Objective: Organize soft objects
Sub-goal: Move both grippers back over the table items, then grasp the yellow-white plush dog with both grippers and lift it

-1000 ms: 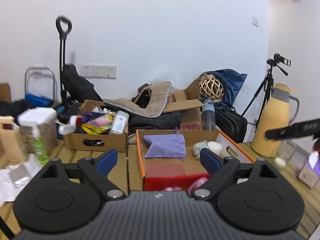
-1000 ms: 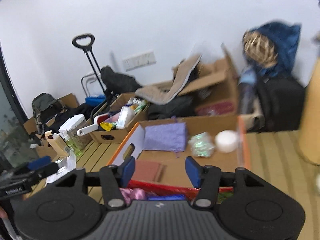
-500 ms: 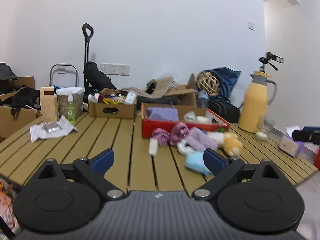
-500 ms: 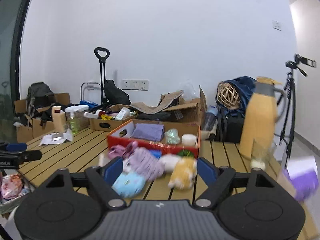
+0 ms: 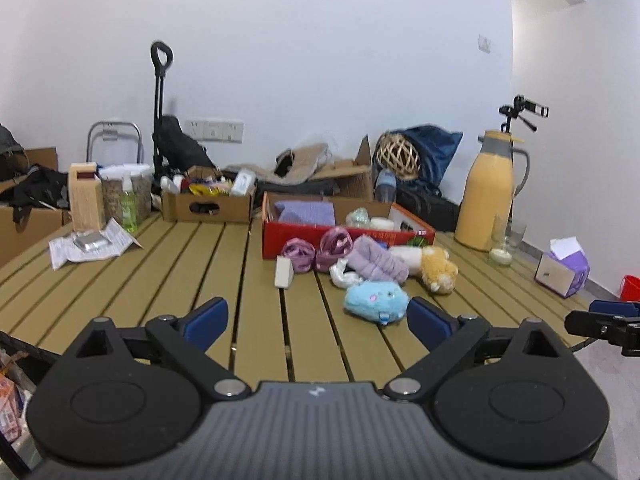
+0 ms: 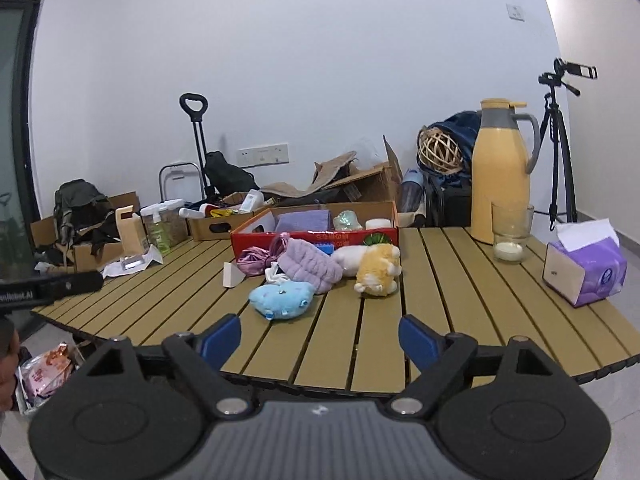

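Observation:
Soft things lie in a heap on the slatted table in front of a red box (image 5: 344, 236): a blue plush (image 5: 376, 304), a yellow plush (image 5: 438, 270), a fluffy purple band (image 5: 378, 264) and pink satin scrunchies (image 5: 316, 250). A folded purple cloth (image 5: 306, 212) rests inside the box. My left gripper (image 5: 318, 318) is open and empty, hovering over the near table edge just short of the blue plush. My right gripper (image 6: 320, 334) hangs at the near edge with its jaws opening and nothing between them. The blue plush (image 6: 282, 300) lies ahead of it, slightly left.
A yellow thermos (image 6: 500, 176), a glass with a candle (image 6: 510, 238) and a purple tissue box (image 6: 584, 272) stand on the right. On the left are a brown box of bottles (image 5: 208, 204), a paper sheet (image 5: 92, 244) and a small white carton (image 5: 284, 272).
Both grippers have drawn back from over the red box to the table's near edge, bringing the heap of soft toys into view. The right jaws have spread wider.

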Tool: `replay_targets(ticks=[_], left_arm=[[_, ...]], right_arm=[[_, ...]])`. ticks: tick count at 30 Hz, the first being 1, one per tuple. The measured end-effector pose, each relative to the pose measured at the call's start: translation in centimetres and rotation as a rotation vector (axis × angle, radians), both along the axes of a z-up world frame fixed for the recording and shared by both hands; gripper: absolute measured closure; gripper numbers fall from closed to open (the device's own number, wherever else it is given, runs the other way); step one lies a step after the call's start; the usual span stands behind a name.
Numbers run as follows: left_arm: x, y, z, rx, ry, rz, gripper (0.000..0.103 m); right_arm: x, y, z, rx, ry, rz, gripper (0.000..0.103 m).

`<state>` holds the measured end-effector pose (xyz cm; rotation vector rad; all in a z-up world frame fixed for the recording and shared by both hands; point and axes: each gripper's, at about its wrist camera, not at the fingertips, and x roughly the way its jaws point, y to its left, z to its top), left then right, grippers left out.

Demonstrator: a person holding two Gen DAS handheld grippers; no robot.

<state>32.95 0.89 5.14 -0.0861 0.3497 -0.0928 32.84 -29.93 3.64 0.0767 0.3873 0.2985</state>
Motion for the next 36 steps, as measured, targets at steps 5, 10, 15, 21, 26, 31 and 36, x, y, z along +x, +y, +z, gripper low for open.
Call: replay_targets(ticks=[5, 10, 15, 21, 26, 31, 36], left_arm=[[4.7, -1.8, -1.6, 0.012, 0.057, -0.04, 0.005], [10.7, -4.5, -2.4, 0.032, 0.08, -0.1, 0.005], [17.7, -7.0, -1.9, 0.042, 0.061, -0.167, 0.005], [24.7, -10.5, -1.9, 0.048, 0.061, -0.235, 0.013], [28.4, -14.1, -3.7, 0.076, 0.103, -0.337, 0.019], [31.0, -17.3, -5.9, 0.037, 0.2, -0.459, 0.021], [33.3, -17.9, -7.7, -0.04, 0.295, -0.477, 0.043]], right_arm=[[3.5, 0.0, -2.1, 0.011, 0.059, -0.005, 0.018], [8.7, -0.2, -3.6, 0.002, 0.107, -0.037, 0.018], [16.2, -0.1, -4.2, -0.021, 0.108, -0.045, 0.019], [27.1, 1.0, -6.1, -0.017, 0.154, -0.084, 0.043], [30.0, 0.2, -8.0, -0.006, 0.185, -0.056, 0.057], [28.2, -5.0, -8.5, 0.081, 0.193, -0.076, 0.058], [27.7, -7.3, -9.1, 0.174, 0.2, -0.056, 0.058]])
